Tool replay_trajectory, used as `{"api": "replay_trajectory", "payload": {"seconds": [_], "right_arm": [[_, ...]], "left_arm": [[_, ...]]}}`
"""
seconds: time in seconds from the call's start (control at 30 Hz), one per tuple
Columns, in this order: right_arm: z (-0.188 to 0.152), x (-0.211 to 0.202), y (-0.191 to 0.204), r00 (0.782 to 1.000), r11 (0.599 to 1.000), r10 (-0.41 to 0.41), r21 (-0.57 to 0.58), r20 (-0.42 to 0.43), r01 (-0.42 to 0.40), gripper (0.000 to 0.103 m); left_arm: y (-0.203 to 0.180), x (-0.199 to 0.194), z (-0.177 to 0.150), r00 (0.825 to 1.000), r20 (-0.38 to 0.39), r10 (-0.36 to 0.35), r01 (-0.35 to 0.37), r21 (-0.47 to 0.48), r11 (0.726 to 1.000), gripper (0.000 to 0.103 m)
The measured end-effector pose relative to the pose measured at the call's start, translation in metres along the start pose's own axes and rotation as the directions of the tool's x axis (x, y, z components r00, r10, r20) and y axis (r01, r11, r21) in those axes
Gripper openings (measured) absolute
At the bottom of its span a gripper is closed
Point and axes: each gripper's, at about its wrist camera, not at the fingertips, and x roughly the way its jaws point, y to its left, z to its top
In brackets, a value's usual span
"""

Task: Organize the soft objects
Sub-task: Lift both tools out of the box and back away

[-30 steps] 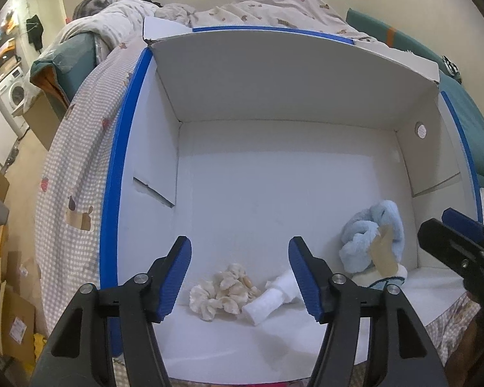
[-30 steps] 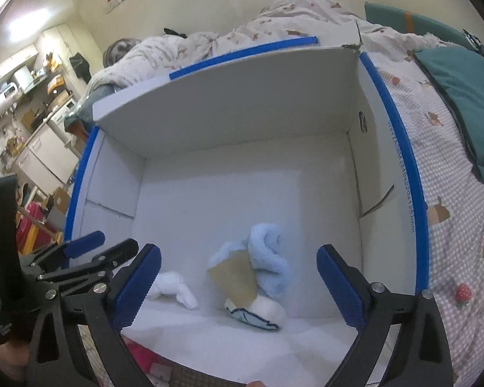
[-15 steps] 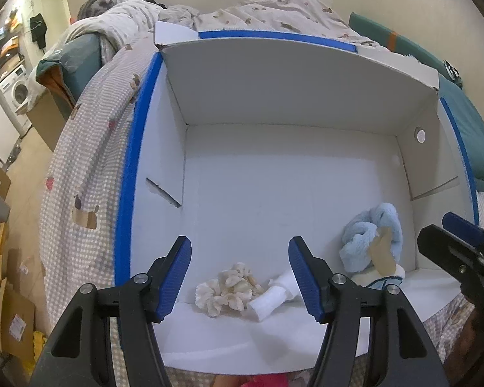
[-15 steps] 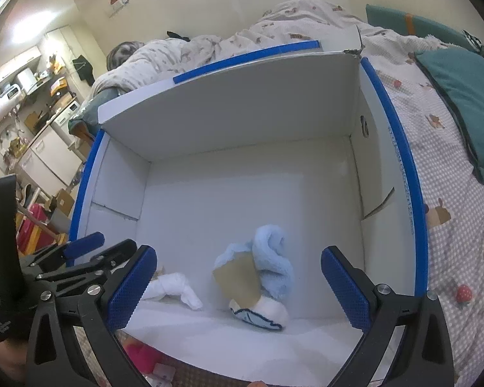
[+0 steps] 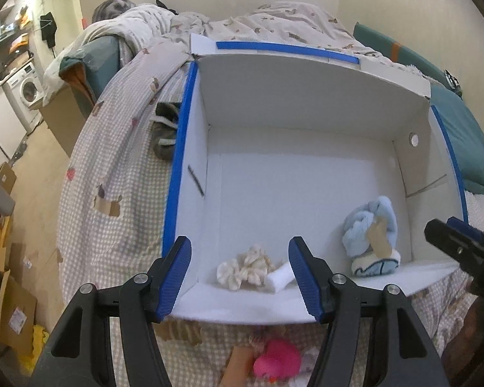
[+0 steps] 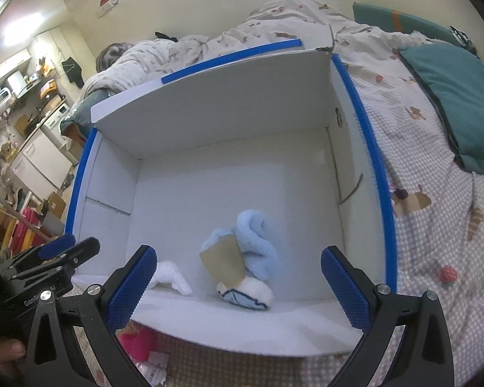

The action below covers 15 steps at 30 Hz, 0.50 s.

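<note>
At the lower left of the left wrist view, the left gripper (image 5: 240,274) hangs over the near edge of the open white cardboard box with blue-taped rims (image 5: 177,167); its jaws stand apart with nothing between the pads. Framed between them, on the box floor near the front wall, lie a cream ruffled fabric scrunchie (image 5: 243,267) and, touching its right side, a small rolled white cloth (image 5: 279,279). Further right, near the box's right wall, sits a pale blue fluffy plush item with a brown card tag (image 5: 372,235). At the right edge of that view the right gripper (image 6: 238,287) shows as a dark tip; in its own view its jaws are wide apart and empty, with the blue plush framed between them.

Below the box, at the bottom centre of the frame, a bright pink soft toy (image 5: 276,362) lies on the checked bedspread (image 5: 113,167), still outside the box and probably the next thing to collect. Its place is the risk: it sits close under the box's lowered front flap, so a downward reach could catch the flap with a jaw and shove or tip the light box on the soft bed. The two grippers are also near each other, and both going for the same spot could make them collide.

To the left of the box a dark striped sock-like bundle (image 5: 166,132) lies against the outer wall, half hidden by the rim. A teal pillow (image 6: 458,96) lies on the bed at the right, clear of the work.
</note>
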Motion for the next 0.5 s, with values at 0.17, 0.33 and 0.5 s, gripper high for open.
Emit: {"api": "replay_trajectory", "payload": {"seconds": [0.17,0.33,0.5], "right_arm": [[-0.008,-0.009,0.002,1.000,1.000,-0.001,-0.005,0.007,0.001,0.103],[-0.018,-0.020,0.003,1.000,1.000,0.012,0.004,0.022,-0.012,0.103],[-0.026,-0.031,0.004,0.999,1.000,0.014,0.011,0.040,-0.014,0.103]], "left_arm": [[0.007,-0.012,-0.011,1.000,0.007,0.005,-0.005,-0.014,1.000,0.060],[0.017,-0.024,-0.020,1.000,0.019,0.010,-0.009,-0.033,0.999,0.060],[0.024,-0.034,-0.029,1.000,0.021,0.010,-0.009,-0.051,0.999,0.060]]}}
